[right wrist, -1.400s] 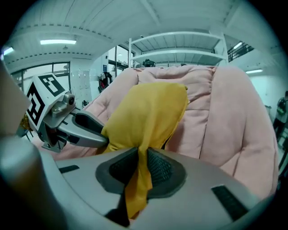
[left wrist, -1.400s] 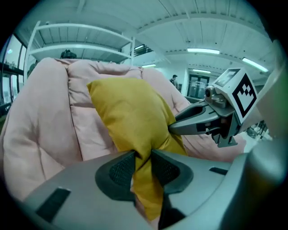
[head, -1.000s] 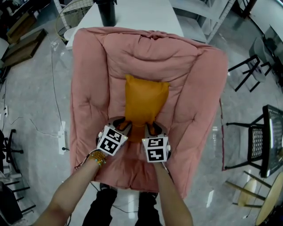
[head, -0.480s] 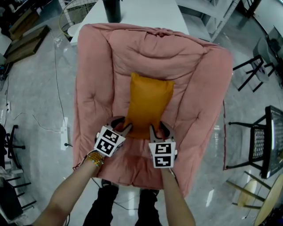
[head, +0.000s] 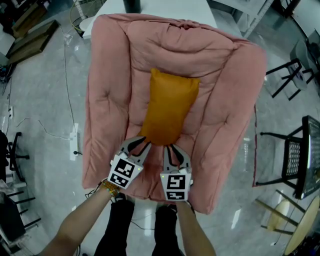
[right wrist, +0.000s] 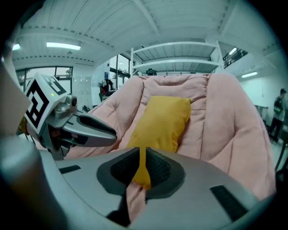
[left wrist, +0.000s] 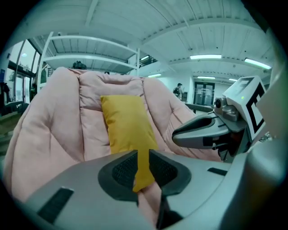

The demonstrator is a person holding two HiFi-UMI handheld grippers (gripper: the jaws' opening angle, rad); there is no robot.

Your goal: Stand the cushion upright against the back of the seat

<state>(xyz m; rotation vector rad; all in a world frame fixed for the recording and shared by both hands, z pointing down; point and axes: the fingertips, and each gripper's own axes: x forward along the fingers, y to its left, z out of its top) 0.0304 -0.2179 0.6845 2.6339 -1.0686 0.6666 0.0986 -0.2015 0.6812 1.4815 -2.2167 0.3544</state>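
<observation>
An orange cushion (head: 170,107) stands on its short edge in the pink armchair (head: 107,100), leaning on the backrest. My left gripper (head: 138,146) and right gripper (head: 174,152) sit side by side just in front of its lower edge, over the front of the seat. In the left gripper view the cushion (left wrist: 126,123) shows upright beyond the narrow gap of my left gripper (left wrist: 143,168). The right gripper view shows the same cushion (right wrist: 162,121) past my right gripper (right wrist: 141,168). Both pairs of jaws are closing, with only a thin gap and nothing pinched between the pads.
A white table (head: 165,6) with a dark bottle (head: 132,5) stands behind the armchair. A black metal chair (head: 300,160) is at the right. A cable and power strip (head: 76,145) lie on the shiny floor at the left.
Both grippers let go of the cushion's lower corners and drew back toward the seat's front edge. The cushion stays leaning on the backrest.
</observation>
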